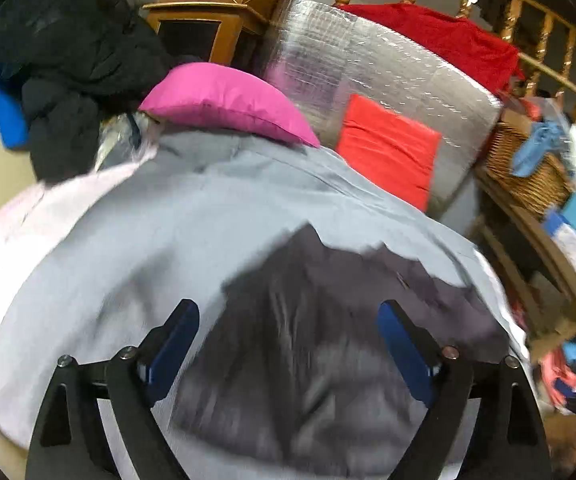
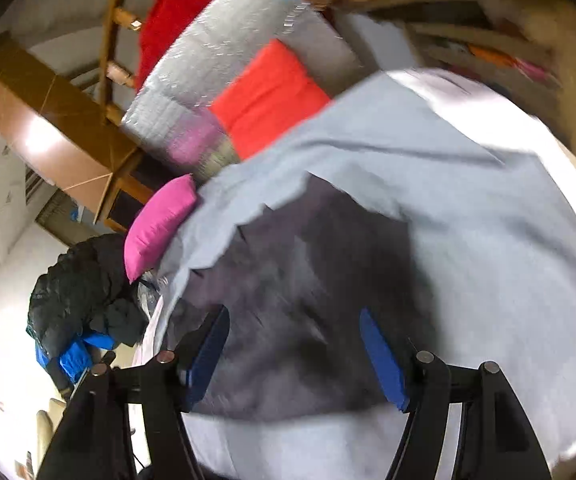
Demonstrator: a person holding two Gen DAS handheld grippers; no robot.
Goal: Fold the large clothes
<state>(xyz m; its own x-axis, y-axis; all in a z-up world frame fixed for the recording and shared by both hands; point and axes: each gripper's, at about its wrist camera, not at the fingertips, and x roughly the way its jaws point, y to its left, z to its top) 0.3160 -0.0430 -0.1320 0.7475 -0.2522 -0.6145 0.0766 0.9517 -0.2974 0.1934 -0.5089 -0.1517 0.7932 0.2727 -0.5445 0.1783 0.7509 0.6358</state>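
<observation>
A large pale grey-blue garment [image 1: 192, 224] lies spread over the surface, with a dark grey lining or inner panel [image 1: 312, 344] showing in the near part. My left gripper [image 1: 288, 316] is open, its blue-padded fingers [image 1: 176, 340] spread just above the dark panel and holding nothing. In the right wrist view the same garment [image 2: 468, 216] and dark panel [image 2: 308, 304] fill the frame. My right gripper [image 2: 294, 324] is also open over the dark panel, empty. Both views are motion-blurred.
A pink cushion [image 1: 224, 100] sits at the garment's far edge. Behind it stand a silver quilted bundle [image 1: 368, 64] with an orange-red cloth [image 1: 388, 148], a red blanket [image 1: 440, 36], a wooden railing [image 1: 528, 20], a wicker basket [image 1: 528, 168] and a dark coat pile [image 1: 68, 64].
</observation>
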